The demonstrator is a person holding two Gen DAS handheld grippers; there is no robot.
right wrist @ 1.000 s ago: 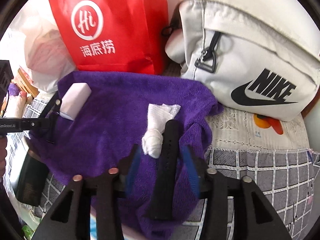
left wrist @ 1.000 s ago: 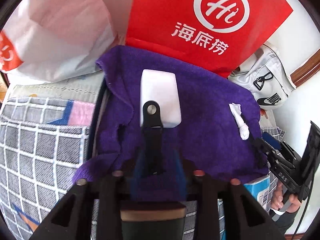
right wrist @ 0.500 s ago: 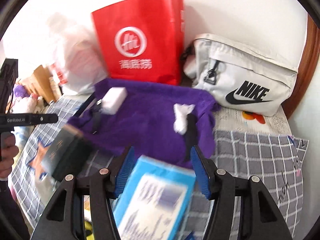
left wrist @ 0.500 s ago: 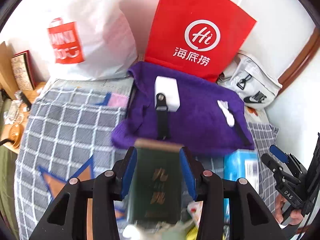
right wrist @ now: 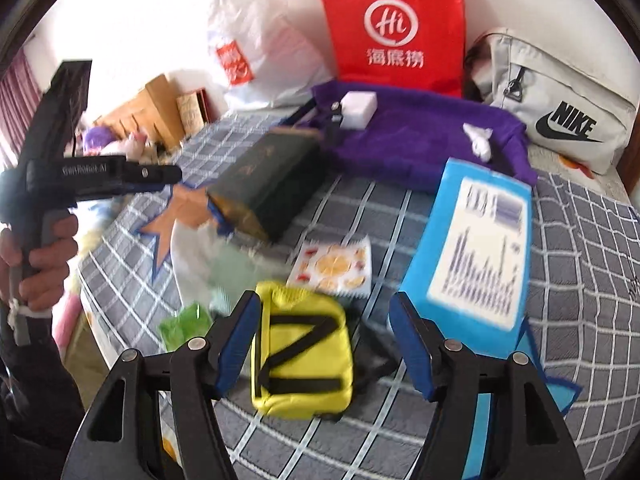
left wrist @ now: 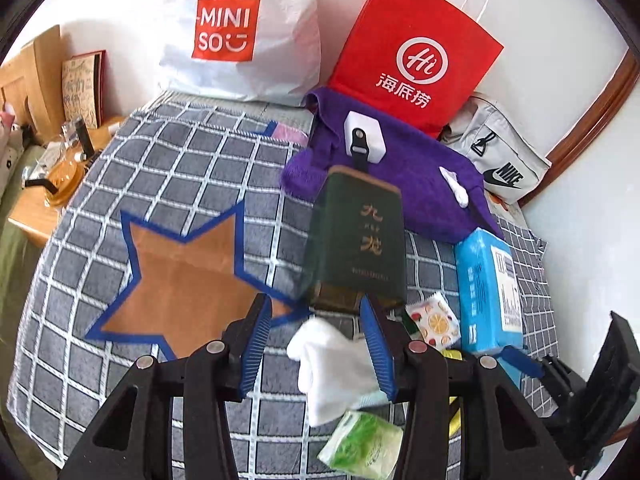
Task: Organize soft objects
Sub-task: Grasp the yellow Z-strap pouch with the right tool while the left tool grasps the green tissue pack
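Both tongs are held wide apart and grip nothing. The left gripper (left wrist: 316, 354) hangs over a crumpled soft white cloth (left wrist: 336, 368) on the grey checked fuzzy blanket (left wrist: 192, 168). The right gripper (right wrist: 326, 344) hangs over a puffy yellow pouch with black straps (right wrist: 302, 360). A fluffy purple towel (right wrist: 420, 136) lies flat near the shiny red paper bag (right wrist: 394, 24). A dark green box (left wrist: 360, 240) sits between them.
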